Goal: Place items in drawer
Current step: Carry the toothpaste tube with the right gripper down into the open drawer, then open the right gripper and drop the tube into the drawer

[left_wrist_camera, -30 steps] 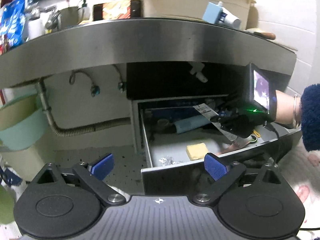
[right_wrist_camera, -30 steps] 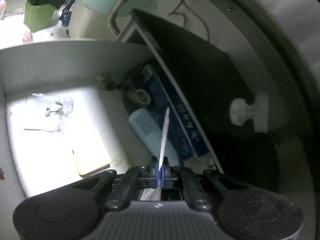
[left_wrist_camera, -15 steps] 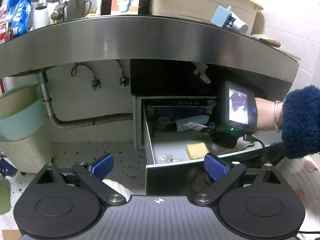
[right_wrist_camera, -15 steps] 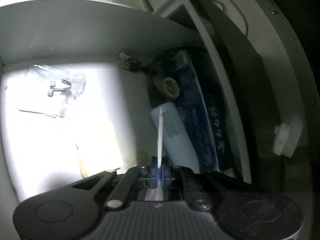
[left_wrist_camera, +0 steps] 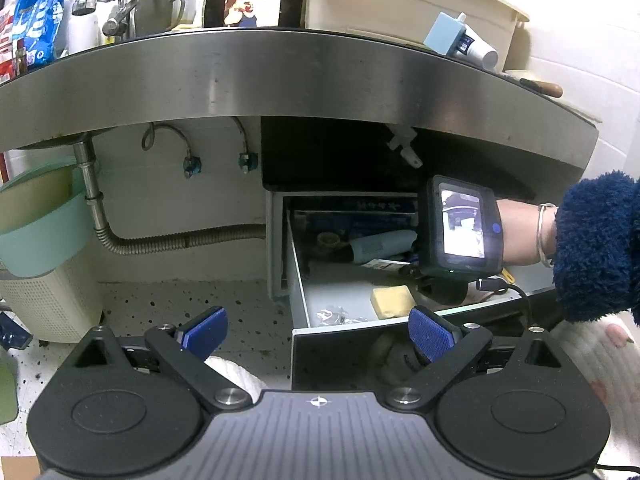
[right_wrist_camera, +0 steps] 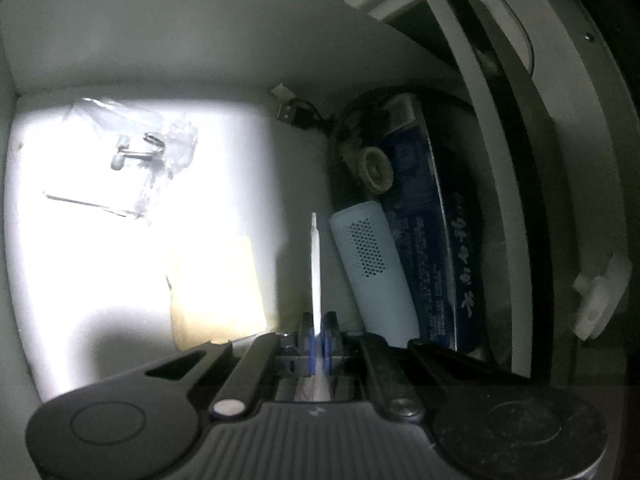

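The right tongs (right_wrist_camera: 318,346) are clamped on a thin white card (right_wrist_camera: 316,268), held edge-on inside the open drawer (left_wrist_camera: 298,276), just above its floor between a yellow sponge (right_wrist_camera: 216,288) and a pale blue tube (right_wrist_camera: 372,268). The left tongs (left_wrist_camera: 318,330) stand wide apart, empty, in front of the drawer below the steel counter (left_wrist_camera: 280,76).

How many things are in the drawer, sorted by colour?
Yellow: 1, sponge
Light blue: 1, tube
Dark blue: 1, box
Clear: 1, plastic bag
White: 1, card, held by the right gripper
Total: 5
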Motion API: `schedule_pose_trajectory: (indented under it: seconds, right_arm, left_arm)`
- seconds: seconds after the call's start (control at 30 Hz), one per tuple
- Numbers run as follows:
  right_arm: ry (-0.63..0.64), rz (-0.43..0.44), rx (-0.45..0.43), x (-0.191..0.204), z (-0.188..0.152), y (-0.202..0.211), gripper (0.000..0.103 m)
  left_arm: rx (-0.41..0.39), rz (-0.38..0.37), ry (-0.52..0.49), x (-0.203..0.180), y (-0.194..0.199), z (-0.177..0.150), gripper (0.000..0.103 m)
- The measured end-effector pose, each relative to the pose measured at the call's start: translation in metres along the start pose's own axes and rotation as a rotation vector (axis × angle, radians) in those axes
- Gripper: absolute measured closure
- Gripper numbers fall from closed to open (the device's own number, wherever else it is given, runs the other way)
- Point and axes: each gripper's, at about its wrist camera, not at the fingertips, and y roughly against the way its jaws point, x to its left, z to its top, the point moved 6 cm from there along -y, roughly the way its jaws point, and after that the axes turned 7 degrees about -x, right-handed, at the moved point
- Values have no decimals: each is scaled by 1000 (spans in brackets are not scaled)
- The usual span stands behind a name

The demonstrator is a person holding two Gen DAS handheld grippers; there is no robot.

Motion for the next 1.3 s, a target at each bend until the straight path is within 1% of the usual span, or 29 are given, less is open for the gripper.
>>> schedule_pose_trajectory:
  seconds: [0.5, 0.77, 0.87, 0.93, 1.07, 1.1, 1.13, 1.17, 1.2, 1.23, 1.3]
  right_arm:
    - [12, 45, 19, -5, 1, 2, 97]
    - [-9, 67, -7, -9, 2, 12, 97]
    - [-41, 79, -34, -9, 3, 19, 95]
    - [-58, 72, -51, -11, 3, 25, 88]
    - [-106, 51, -89, -18, 4, 43, 83]
    - [-133, 41, -107, -20, 4, 49, 78]
    - [-160, 31, -125, -23, 5, 55, 70]
    - [-191, 23, -150, -25, 5, 62, 66]
    - [-226, 14, -177, -27, 5, 70, 59]
    - [-260, 6, -199, -29, 5, 78, 55]
    - [-332, -6, -233, -32, 3, 91, 53]
  left_arm:
    - [11, -5, 13, 1, -2, -1, 5]
    - [13, -14, 26, 3, -2, -2, 5]
    - [9, -17, 25, 2, -2, -2, 5]
    - [11, -29, 37, 1, -2, -1, 5]
    - [24, -44, 78, 3, -5, -1, 5]
    - [22, -35, 79, 4, -5, -1, 5]
    - [20, -27, 81, 4, -5, 0, 5]
    - [18, -18, 83, 5, -6, 0, 5]
    - [20, -8, 80, 5, -6, 0, 5]
    - [25, -1, 79, 5, -7, 0, 5]
    - [36, 0, 80, 5, -7, -1, 5]
